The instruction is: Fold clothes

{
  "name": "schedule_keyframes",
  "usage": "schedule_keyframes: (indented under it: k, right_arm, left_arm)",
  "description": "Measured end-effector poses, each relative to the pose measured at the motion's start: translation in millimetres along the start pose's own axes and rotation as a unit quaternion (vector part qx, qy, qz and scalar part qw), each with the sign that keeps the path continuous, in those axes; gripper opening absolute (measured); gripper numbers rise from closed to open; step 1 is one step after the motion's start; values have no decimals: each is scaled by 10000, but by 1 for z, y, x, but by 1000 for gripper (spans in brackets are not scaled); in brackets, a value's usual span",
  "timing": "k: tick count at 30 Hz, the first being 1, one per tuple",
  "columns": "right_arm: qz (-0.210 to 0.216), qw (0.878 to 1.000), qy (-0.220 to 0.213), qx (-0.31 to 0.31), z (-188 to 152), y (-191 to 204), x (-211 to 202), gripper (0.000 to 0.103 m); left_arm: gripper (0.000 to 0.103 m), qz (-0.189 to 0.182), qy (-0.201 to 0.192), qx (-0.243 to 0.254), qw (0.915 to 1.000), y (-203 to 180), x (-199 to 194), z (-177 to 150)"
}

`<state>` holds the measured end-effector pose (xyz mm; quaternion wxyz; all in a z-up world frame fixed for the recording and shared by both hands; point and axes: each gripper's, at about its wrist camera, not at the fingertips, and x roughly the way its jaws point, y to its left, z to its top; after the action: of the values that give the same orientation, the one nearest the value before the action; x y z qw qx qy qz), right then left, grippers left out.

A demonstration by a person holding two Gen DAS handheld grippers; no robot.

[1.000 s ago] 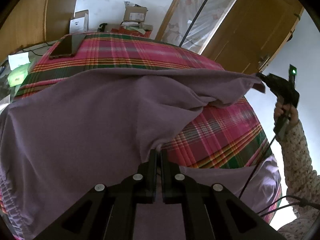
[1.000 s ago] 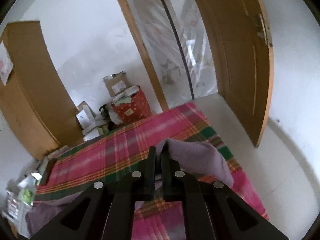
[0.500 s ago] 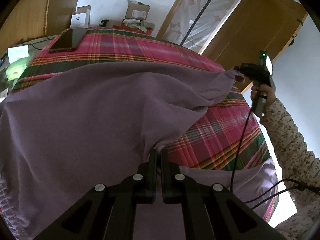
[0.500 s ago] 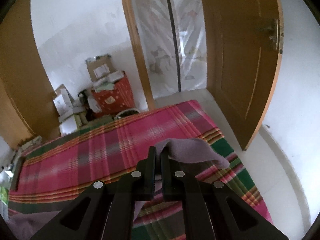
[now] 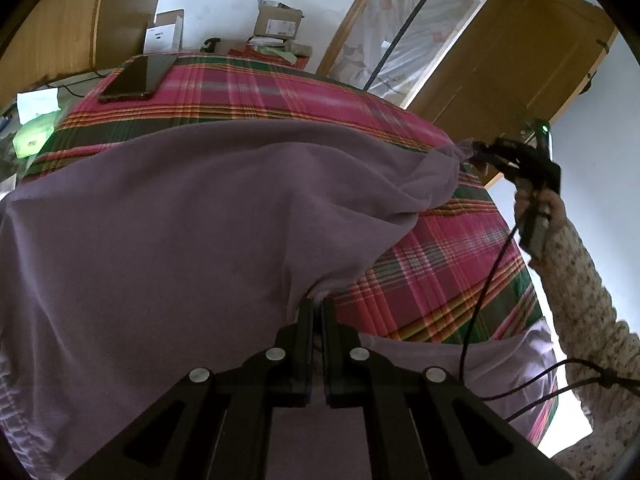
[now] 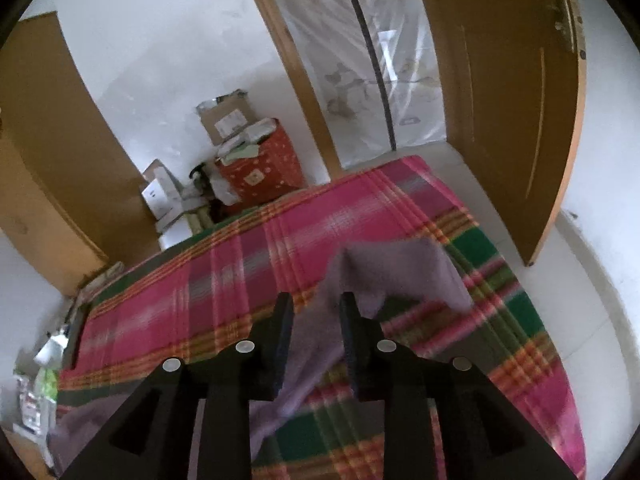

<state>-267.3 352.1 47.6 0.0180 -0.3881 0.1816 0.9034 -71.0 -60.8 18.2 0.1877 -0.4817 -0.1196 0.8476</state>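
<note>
Plaid blanket [image 5: 432, 264] in pink, green and orange covers the work surface; white walls, a wooden door [image 6: 516, 92] standing ajar, cardboard boxes [image 6: 224, 118] piled in the far corner.

Left gripper [image 5: 316, 304]: fingers drawn narrow, pinching a fold of the purple garment [image 5: 180, 240] at its near edge. From that pinch the cloth fans out left and away, draping over most of the blanket.

Right gripper [image 6: 314, 304]: fingers parted, a clear gap between them. Purple cloth lies in that gap and beyond the tips, slack on the blanket, a corner of it flopped toward the door side. In the left wrist view this gripper [image 5: 480, 152] sits at the garment's far right corner, cloth bunched just at its tips; whether it touches there I cannot tell. A hand [image 5: 536, 204] in a speckled knit sleeve [image 5: 580, 292] grips its handle; black cable [image 5: 484, 280] trails down from it.

Dark phone [image 5: 138, 78] flat on the blanket's far left corner, well apart from the garment.
</note>
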Motion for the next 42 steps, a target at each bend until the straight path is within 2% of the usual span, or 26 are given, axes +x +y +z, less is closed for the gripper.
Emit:
schedule_keyframes:
  k: [6, 8, 10, 16, 20, 23, 26, 28, 31, 36, 39, 41, 42]
  right_arm:
    - [310, 9994, 39, 172, -31, -8, -28, 25]
    - [421, 9988, 122, 197, -42, -8, -34, 25]
    - [535, 9977, 389, 121, -54, -3, -29, 25]
    - [741, 9949, 677, -5, -75, 8, -20, 25]
    - [812, 9935, 795, -84, -81, 16, -14, 25]
    - [907, 9921, 866, -25, -81, 20, -7, 25]
    - [1015, 9903, 951, -65, -80, 26, -2, 29]
    - [1078, 9890, 1009, -113, -79, 30, 3, 34]
    - [1137, 9878, 1052, -151, -76, 33, 10, 35]
    - [1208, 9871, 1044, -144, -72, 40, 17, 35]
    - [1277, 9868, 982, -143, -73, 43, 20, 35]
    - [1293, 9870, 949, -92, -73, 42, 20, 34]
    - [1284, 9873, 934, -76, -73, 43, 21, 31]
  left_arm:
    - [4, 347, -187, 307, 9988, -18, 2, 7]
    - [10, 514, -197, 571, 9968, -28, 6, 9]
    - [14, 728, -194, 920, 9929, -41, 12, 8]
    - [14, 1482, -117, 1992, 9686, -75, 36, 4]
    - [15, 1563, -67, 2543, 9544, -94, 49, 1]
    - [15, 1684, 16, 2740, 9469, -99, 61, 1]
    - [15, 1733, 12, 2732, 9462, -99, 65, 3]
    - [15, 1768, 52, 2733, 9455, -100, 70, 3]
    - [15, 1819, 90, 2835, 9415, -103, 75, 1]
    - [16, 1649, 72, 2571, 9522, -98, 75, 8]
    - [14, 1543, 27, 2511, 9556, -95, 74, 10]
    - [6, 1454, -7, 2457, 9584, -92, 71, 11]
    - [5, 1365, -15, 2395, 9612, -90, 69, 12]
